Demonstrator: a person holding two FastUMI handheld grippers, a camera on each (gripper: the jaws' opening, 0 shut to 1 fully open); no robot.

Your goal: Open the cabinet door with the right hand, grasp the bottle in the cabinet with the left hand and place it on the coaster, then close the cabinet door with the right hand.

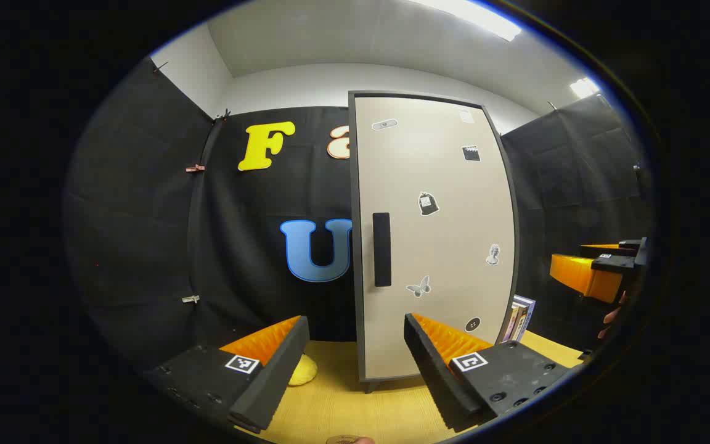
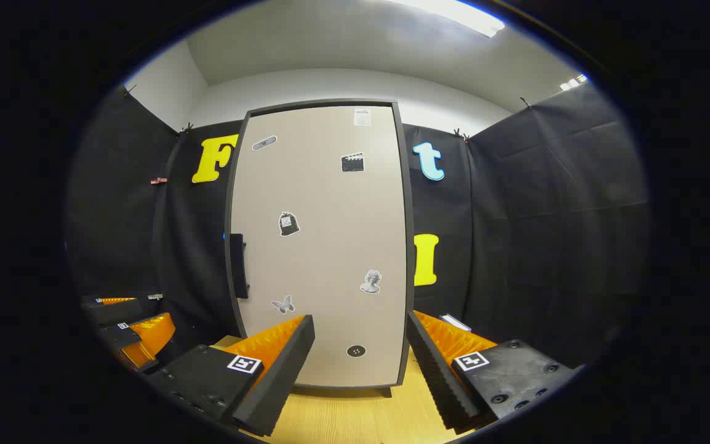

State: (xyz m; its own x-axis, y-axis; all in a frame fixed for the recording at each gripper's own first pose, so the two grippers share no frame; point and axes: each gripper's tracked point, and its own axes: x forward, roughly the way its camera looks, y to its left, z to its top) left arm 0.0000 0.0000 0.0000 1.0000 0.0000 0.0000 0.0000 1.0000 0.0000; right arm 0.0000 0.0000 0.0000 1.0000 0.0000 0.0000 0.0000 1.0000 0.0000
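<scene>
The cabinet (image 1: 435, 234) stands upright on the tabletop (image 1: 342, 401), its door (image 2: 321, 246) flush in the frame, handle (image 1: 381, 249) at the left edge; the bottle cannot be seen behind it; left tool (image 1: 355, 364) gapes wide, holding nothing; right tool (image 2: 361, 364) likewise spread, facing the door; a yellow object (image 1: 303, 370) lies beside the left tool; books (image 1: 520, 317) lean at the cabinet's right.

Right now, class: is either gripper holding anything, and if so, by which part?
Nothing is held. The left gripper and right gripper are both open, short of the shut cabinet door; its handle is untouched.
</scene>
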